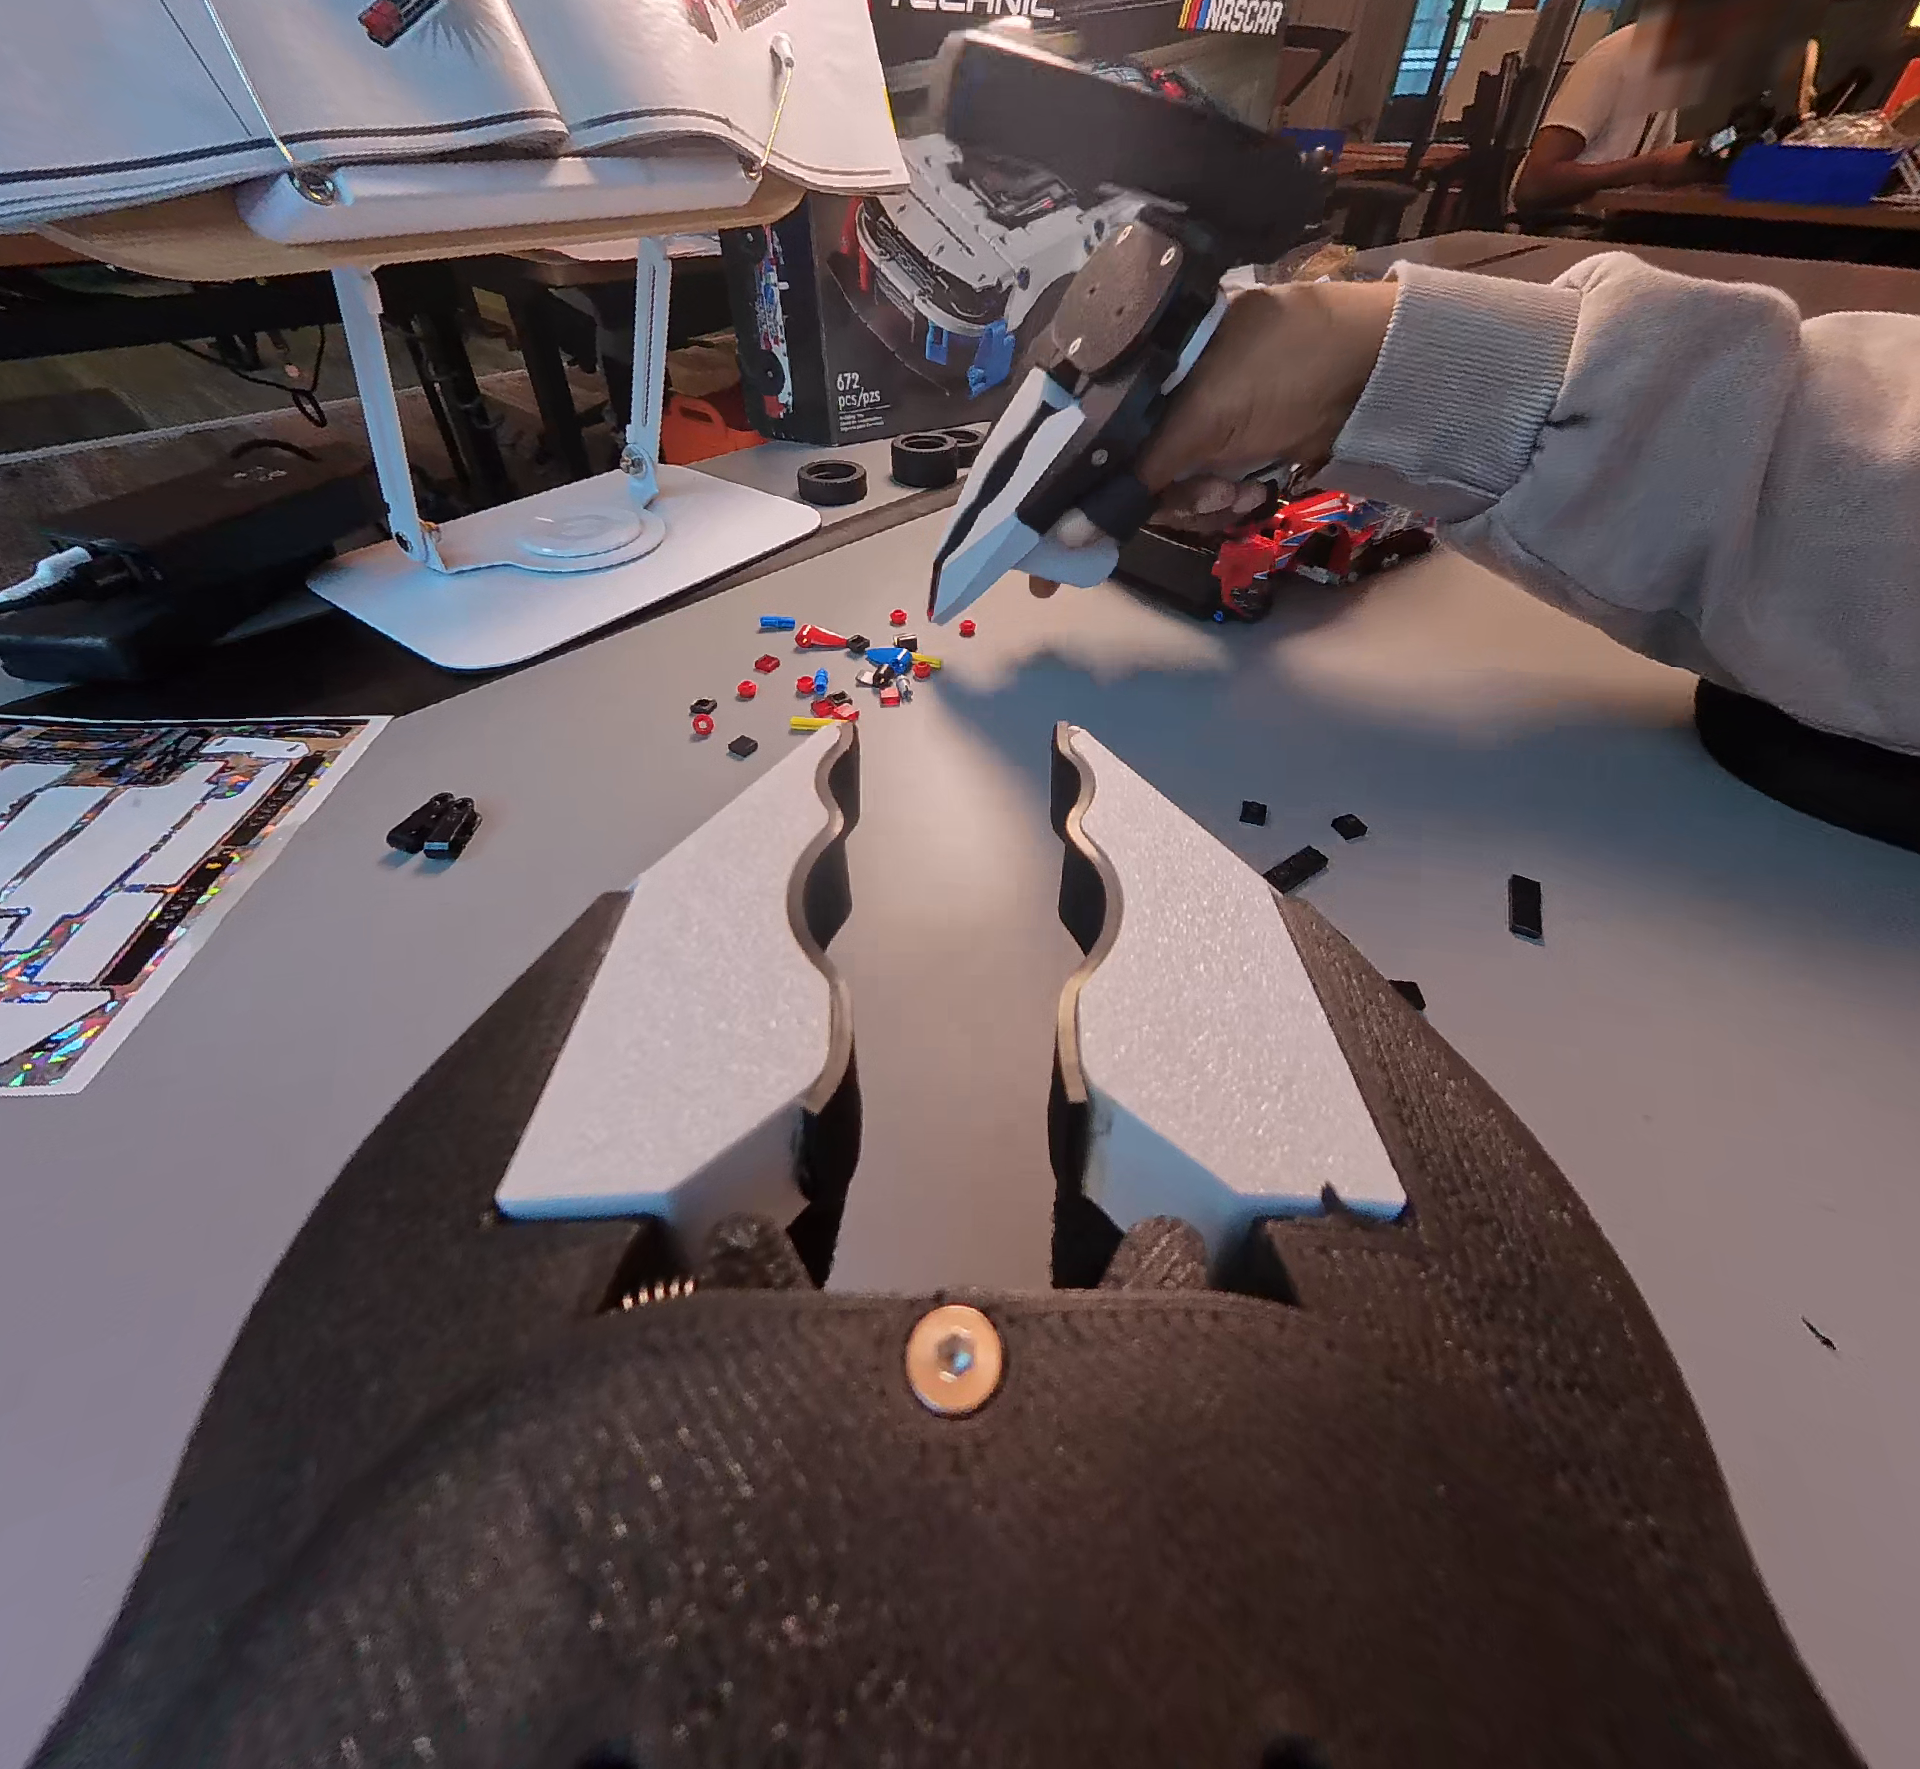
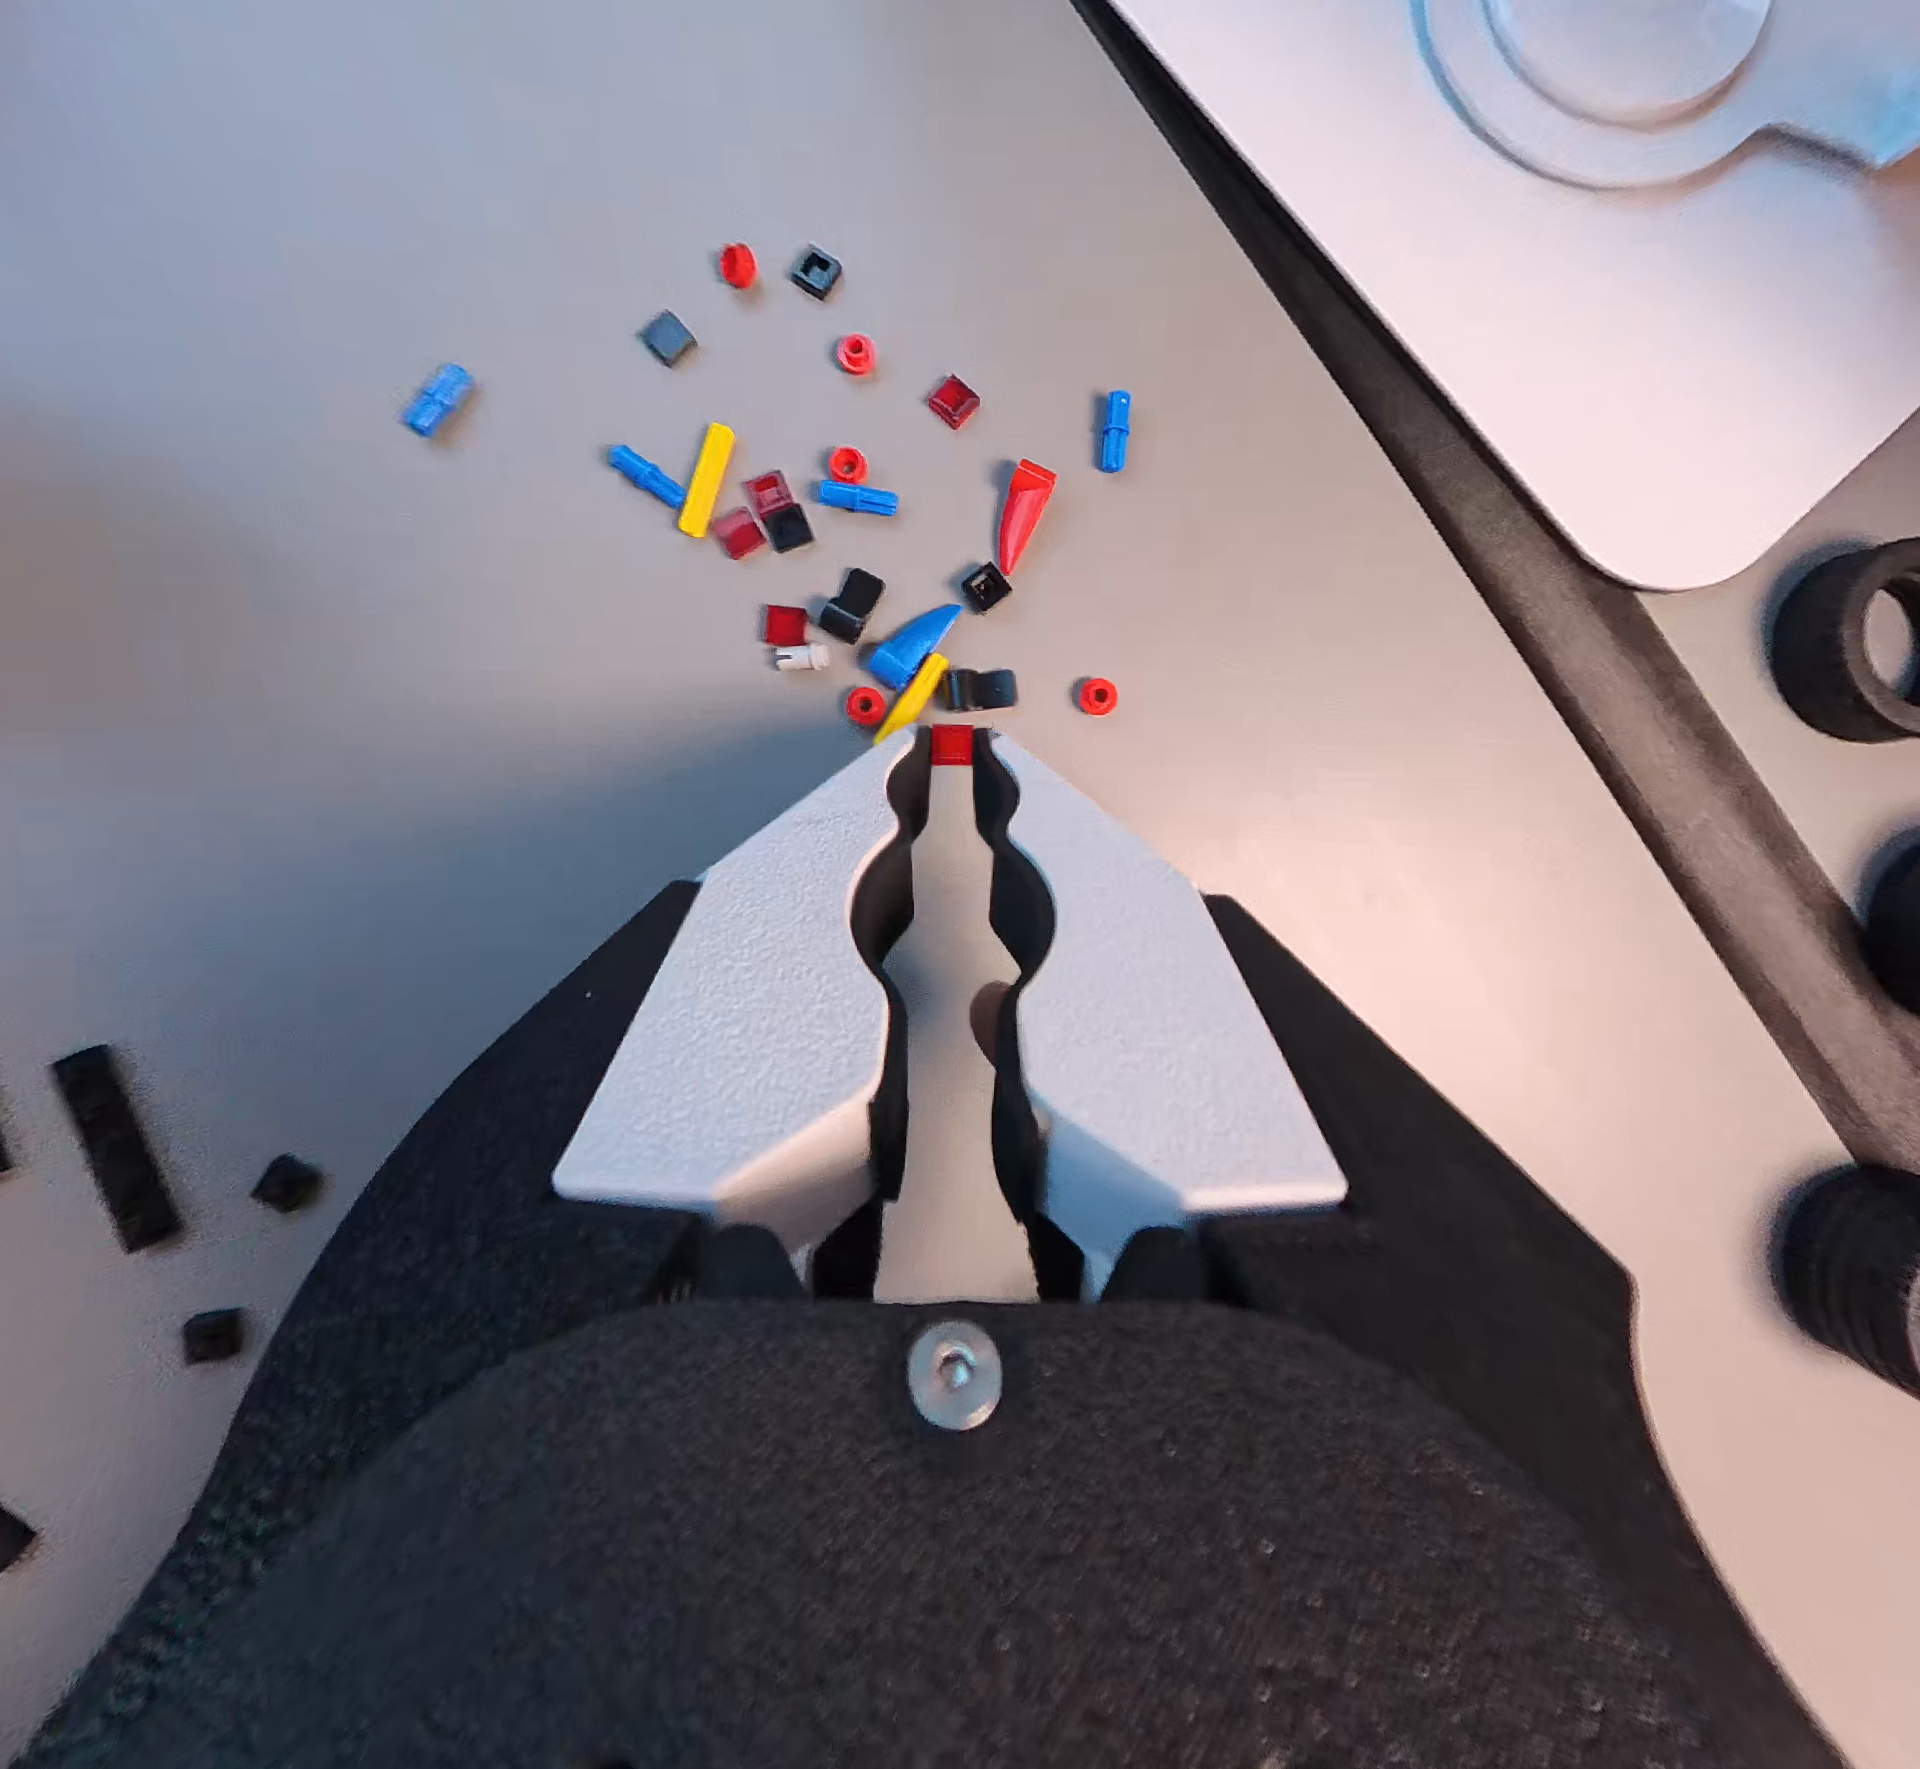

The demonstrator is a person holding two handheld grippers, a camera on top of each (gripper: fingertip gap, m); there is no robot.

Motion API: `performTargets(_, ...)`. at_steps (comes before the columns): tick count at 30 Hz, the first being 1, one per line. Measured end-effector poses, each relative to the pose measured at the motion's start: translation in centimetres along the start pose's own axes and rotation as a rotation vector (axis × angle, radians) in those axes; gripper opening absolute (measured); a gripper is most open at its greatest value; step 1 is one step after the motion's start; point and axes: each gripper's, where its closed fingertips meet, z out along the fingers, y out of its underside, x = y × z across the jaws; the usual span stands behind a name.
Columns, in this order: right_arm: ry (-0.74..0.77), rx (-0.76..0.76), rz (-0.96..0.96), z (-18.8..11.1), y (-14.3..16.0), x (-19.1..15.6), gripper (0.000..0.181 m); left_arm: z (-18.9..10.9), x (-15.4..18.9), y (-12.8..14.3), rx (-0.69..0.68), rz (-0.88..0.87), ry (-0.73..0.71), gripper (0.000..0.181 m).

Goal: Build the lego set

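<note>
A scatter of small red, blue, yellow and black lego pieces (image 1: 831, 675) lies on the grey table (image 1: 1299, 743); it also shows in the right wrist view (image 2: 821, 514). My right gripper (image 2: 951, 743) is shut on a small red piece (image 2: 952, 745) at its fingertips, just above the near edge of the scatter; it also shows in the left wrist view (image 1: 938, 602), held by a hand. My left gripper (image 1: 954, 732) is open and empty, low over the table just short of the scatter. A partly built red car model (image 1: 1309, 540) lies behind the right hand.
An instruction booklet (image 1: 436, 5) rests on a white stand (image 1: 561, 566) at the back left; its base also shows in the right wrist view (image 2: 1558, 213). A sticker sheet (image 1: 135, 867) lies at left. Black tyres (image 1: 831, 481), the set's box (image 1: 1039, 161) and loose black pieces (image 1: 1294, 867) lie around. The gap from one gripper's tips to the other's is roughly 20 centimetres.
</note>
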Motion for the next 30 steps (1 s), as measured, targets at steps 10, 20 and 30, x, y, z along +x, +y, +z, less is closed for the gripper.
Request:
performTargets(10, -0.330, 0.163, -0.403, -7.7, 3.7, -13.6, 0.005, 0.2, -0.1, 0.3, -0.010, 0.001, -0.003, 0.035)
performTargets(20, -0.299, -0.009, -0.346, -7.5, 12.0, -14.6, 0.005, 0.2, -0.1, 0.7, -0.029, 0.033, -0.020, 0.035)
performTargets(30, -0.273, 0.021, -0.386, -8.3, 10.5, -13.9, 0.023, 0.3, -0.3, 1.0, -0.041, 0.028, -0.025, 0.035)
